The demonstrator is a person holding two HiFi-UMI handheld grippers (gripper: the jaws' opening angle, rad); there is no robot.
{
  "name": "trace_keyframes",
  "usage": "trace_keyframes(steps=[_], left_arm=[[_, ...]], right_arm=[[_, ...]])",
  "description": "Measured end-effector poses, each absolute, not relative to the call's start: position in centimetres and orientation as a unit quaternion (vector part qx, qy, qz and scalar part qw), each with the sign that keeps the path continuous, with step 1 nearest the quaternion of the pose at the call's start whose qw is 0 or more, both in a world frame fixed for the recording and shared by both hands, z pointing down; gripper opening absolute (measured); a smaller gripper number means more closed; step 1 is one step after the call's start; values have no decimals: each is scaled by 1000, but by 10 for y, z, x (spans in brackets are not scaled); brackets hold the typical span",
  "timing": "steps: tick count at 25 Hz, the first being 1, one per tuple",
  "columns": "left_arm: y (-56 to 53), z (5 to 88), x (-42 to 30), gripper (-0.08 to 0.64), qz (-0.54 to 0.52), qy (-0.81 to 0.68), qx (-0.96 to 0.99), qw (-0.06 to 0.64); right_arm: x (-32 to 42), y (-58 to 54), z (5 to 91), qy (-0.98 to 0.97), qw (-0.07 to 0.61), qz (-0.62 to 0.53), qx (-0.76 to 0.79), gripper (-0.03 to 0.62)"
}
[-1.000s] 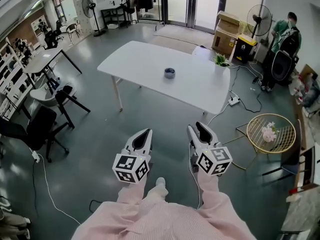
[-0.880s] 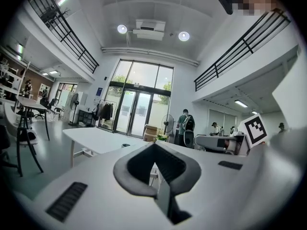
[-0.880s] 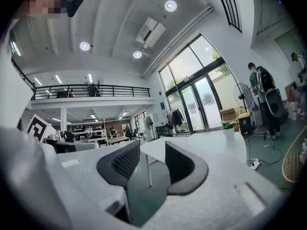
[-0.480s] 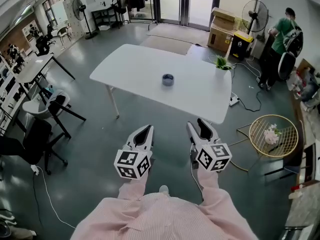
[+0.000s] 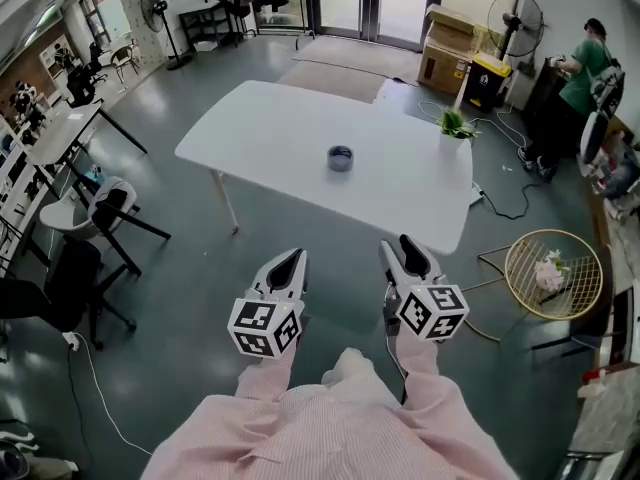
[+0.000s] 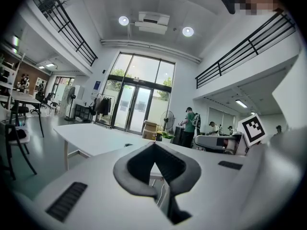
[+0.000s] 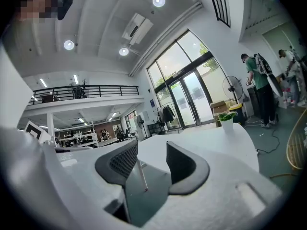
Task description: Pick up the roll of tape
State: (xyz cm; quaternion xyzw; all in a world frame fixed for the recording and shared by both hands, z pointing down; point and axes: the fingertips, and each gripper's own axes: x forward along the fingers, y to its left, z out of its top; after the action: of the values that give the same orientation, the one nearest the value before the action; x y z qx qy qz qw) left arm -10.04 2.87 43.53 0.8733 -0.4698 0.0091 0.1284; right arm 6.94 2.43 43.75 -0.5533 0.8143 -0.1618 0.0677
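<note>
White across its whole top, the table (image 5: 290, 128) is seen ahead of both grippers in the head view. The roll of tape (image 5: 340, 157), dark and lying flat, is set near the middle of the tabletop. It is well apart from a small potted plant (image 5: 455, 126) placed near the far right corner.

Neither gripper is in contact with the table or the tape. Both are held side by side over the grey floor (image 5: 180, 258), short of the table's near edge, and are pointed toward it. The left gripper (image 5: 289, 259) is shown with its fingers pressed together at the tips, and nothing is pinched between them. The right gripper (image 5: 400, 251) is shown with its fingers spread wide, and only floor and table are seen through the gap.

In the left gripper view the tape is made out as a small dark shape on the tabletop, beyond the fingertips. A round gold wire stand (image 5: 555, 273) holding pale flowers is placed on the floor to the right of the table. A person in a green top (image 5: 585, 68) is seen beyond it.
</note>
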Motion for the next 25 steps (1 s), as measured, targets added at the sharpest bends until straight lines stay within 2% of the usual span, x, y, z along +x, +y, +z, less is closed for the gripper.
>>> trace_keyframes(steps=[8, 25], left_arm=[[-19, 447, -108, 0, 8, -483, 864, 143], [-196, 450, -89, 0, 13, -500, 851, 162]], right_arm=[[69, -28, 446, 817, 69, -180, -544, 178], [76, -219, 465, 833, 40, -228, -502, 178]])
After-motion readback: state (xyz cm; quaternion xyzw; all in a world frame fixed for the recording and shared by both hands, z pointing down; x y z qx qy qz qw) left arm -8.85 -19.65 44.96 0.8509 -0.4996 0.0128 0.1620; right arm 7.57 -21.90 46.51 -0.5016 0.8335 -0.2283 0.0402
